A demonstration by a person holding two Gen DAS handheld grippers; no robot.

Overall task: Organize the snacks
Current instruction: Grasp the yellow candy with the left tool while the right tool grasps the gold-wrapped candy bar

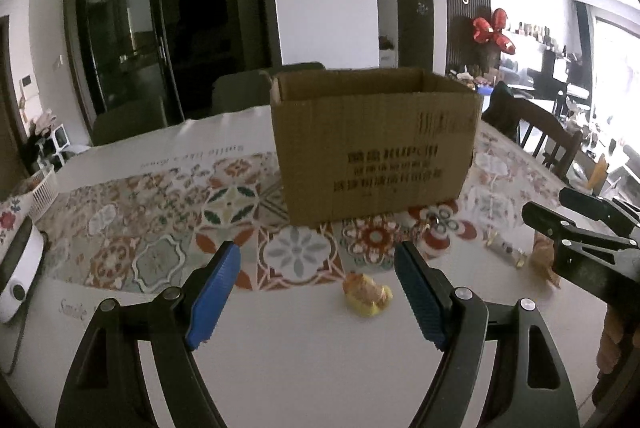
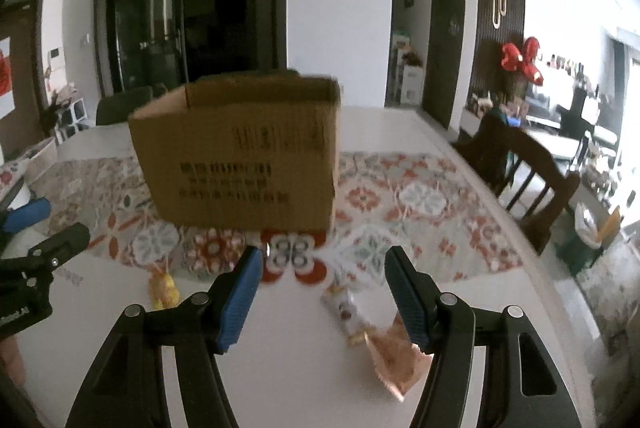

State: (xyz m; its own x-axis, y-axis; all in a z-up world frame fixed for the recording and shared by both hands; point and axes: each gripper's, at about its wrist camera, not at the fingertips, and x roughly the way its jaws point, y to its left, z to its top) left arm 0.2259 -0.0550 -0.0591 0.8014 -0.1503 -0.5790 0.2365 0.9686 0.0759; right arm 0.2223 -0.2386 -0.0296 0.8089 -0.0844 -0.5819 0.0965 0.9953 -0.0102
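An open cardboard box (image 1: 376, 143) (image 2: 240, 155) stands on the patterned tablecloth. A yellow wrapped snack (image 1: 366, 294) (image 2: 162, 292) lies on the white table in front of it, just beyond my left gripper (image 1: 318, 260), whose blue pads are open with nothing between them. A slim white snack bar (image 2: 344, 312) (image 1: 502, 248) and an orange packet (image 2: 396, 360) (image 1: 544, 260) lie below my right gripper (image 2: 322, 268), also open and empty. Each gripper shows at the edge of the other's view.
A wooden chair (image 2: 520, 167) stands at the table's right side. Green chairs (image 1: 240, 91) sit behind the box. A white basket (image 1: 42, 187) and a white appliance (image 1: 18, 268) are at the far left. Bare white table (image 1: 300, 348) lies near me.
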